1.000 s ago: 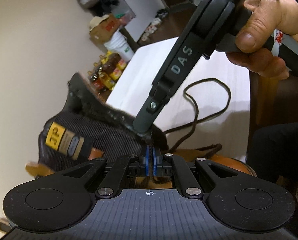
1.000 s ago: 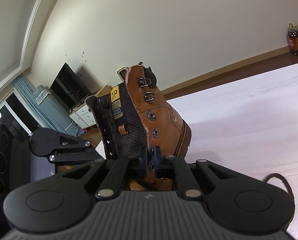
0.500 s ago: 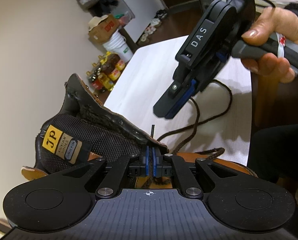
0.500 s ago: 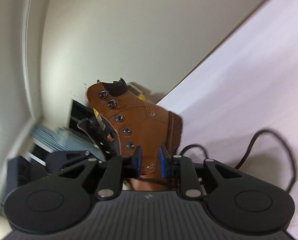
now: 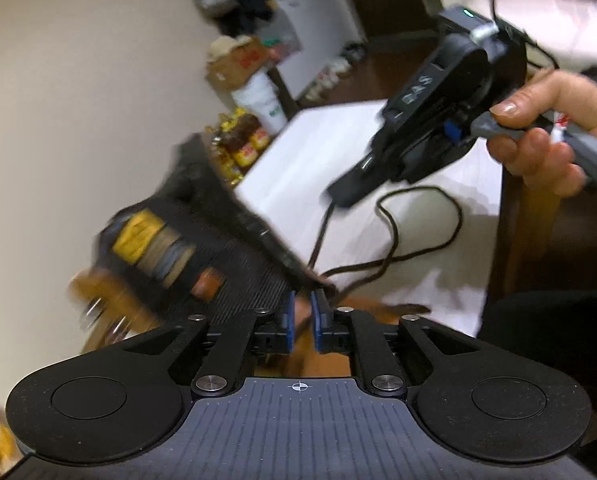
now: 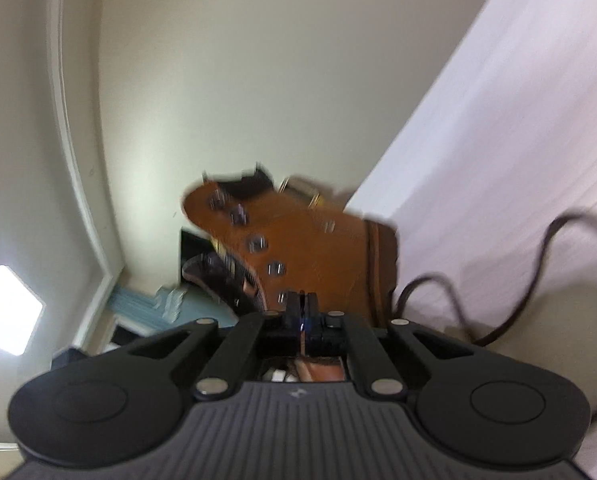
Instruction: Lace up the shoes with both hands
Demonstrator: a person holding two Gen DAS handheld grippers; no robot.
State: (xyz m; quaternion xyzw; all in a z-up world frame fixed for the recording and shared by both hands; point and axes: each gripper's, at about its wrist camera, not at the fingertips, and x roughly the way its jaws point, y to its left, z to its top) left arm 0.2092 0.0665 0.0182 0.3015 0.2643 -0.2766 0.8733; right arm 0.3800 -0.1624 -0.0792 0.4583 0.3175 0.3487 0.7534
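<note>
White table (image 5: 338, 152), bottles (image 5: 246, 148) left view only — boot eyelets (image 6: 276, 268) right view

Left claw (image 5: 302, 320) just opened, boot tongue (image 5: 234, 248) ahead; right claw (image 5: 340, 196) pinching lace (image 5: 394, 240).

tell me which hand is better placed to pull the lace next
Likely right: the right gripper has just closed on the lace leading to the boot. The left gripper, jaws just opening, only sits at the boot's flap.
</note>
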